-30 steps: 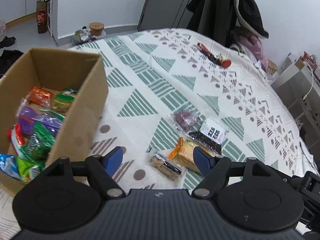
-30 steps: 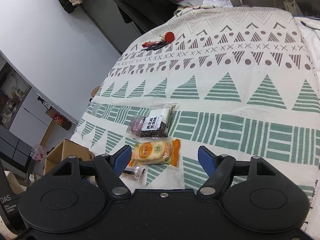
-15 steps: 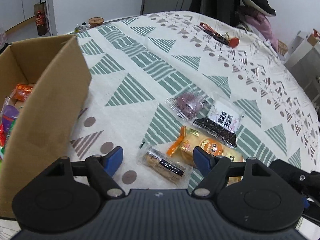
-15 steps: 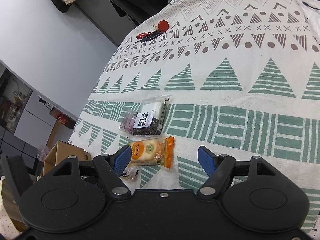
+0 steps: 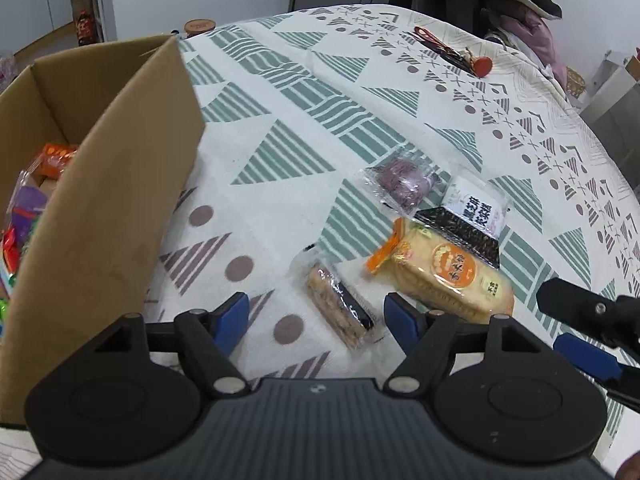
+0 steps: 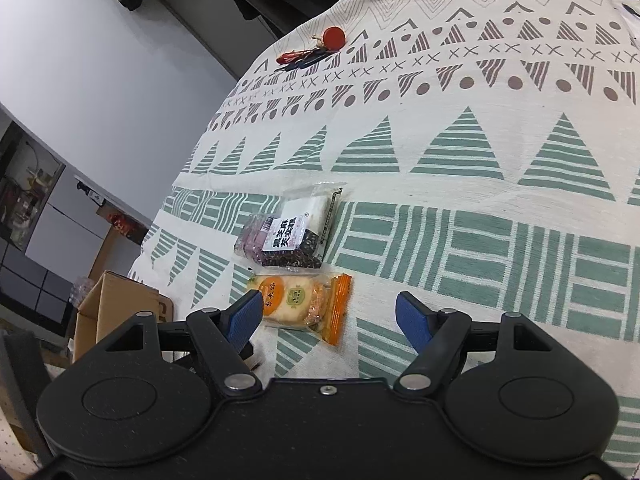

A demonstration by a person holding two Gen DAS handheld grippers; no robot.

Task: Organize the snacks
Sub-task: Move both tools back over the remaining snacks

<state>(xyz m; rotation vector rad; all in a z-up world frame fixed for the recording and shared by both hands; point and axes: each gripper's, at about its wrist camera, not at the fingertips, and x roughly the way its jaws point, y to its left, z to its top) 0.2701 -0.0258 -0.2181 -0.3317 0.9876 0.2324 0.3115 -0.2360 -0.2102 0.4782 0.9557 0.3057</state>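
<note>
Snacks left on the patterned bedspread (image 5: pixel 280 168) are now framed far more closely by both tools than they were a second ago, the cardboard box (image 5: pixel 120 184) having slid to the far left edge of the left wrist view. The left gripper (image 5: pixel 316 316) has been brought down over the clear-wrapped nut bar (image 5: pixel 338 306), which now lies just ahead of its fingertips and between them; its jaws are spread wide and nothing is held. The right gripper (image 6: pixel 328 316) is likewise wide open and empty, with the orange-ended rice cracker pack (image 6: pixel 300 304) just ahead of its left finger and the black sesame cake packet (image 6: pixel 294 236) beyond that, resting partly on a purple snack pack (image 6: pixel 250 236). Four packets are thus still to be boxed, and the approach suggests two pickups are being lined up at once. Colourful wrappers can be made out inside the box already.
</note>
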